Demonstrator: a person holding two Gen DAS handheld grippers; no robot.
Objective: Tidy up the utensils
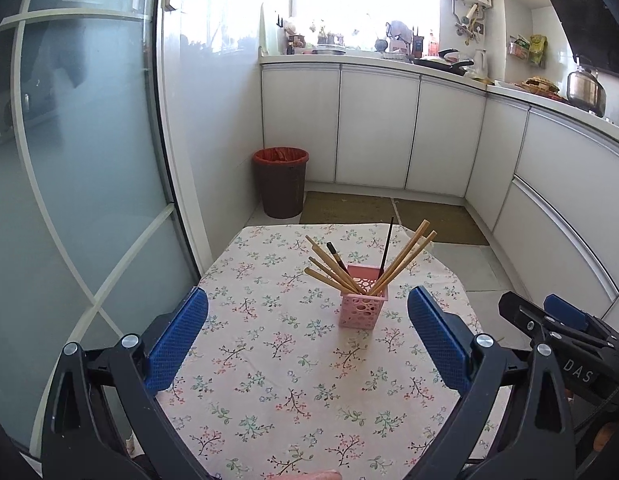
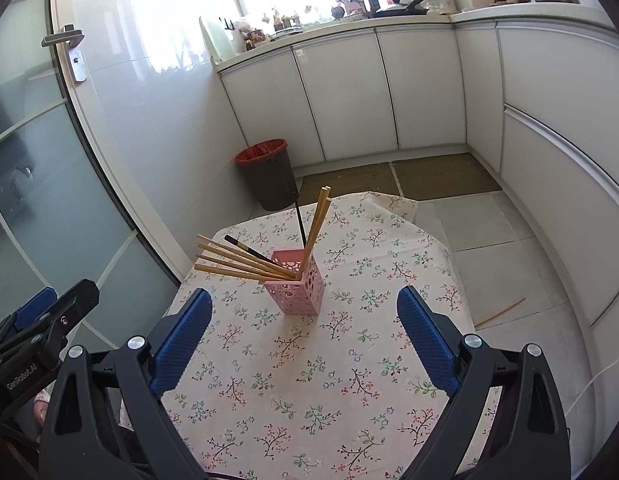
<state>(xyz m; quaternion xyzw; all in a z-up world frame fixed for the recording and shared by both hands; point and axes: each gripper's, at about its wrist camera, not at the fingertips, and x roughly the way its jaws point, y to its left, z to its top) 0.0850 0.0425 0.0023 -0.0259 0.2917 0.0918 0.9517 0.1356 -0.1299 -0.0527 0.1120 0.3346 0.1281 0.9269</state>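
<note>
A pink perforated holder [image 1: 363, 303] [image 2: 299, 286] stands upright on the table with the floral cloth [image 1: 269, 380] [image 2: 349, 380]. Several wooden chopsticks [image 1: 331, 274] [image 2: 241, 262] and two black ones [image 1: 387, 246] [image 2: 301, 222] lean out of it. My left gripper [image 1: 307, 308] is open, short of the holder, nothing between its blue pads. My right gripper [image 2: 304, 310] is open too, just in front of the holder and empty. In the left wrist view the right gripper's side [image 1: 565, 324] shows at the right edge; the left gripper's side [image 2: 41, 320] shows at the left of the right wrist view.
One wooden chopstick [image 2: 499, 312] lies on the tiled floor right of the table. A brown bin with a red liner [image 1: 280, 182] [image 2: 267, 174] stands beyond the table by the wall. White cabinets [image 1: 389, 128] line the back and right; a glass door [image 1: 69, 160] is at left.
</note>
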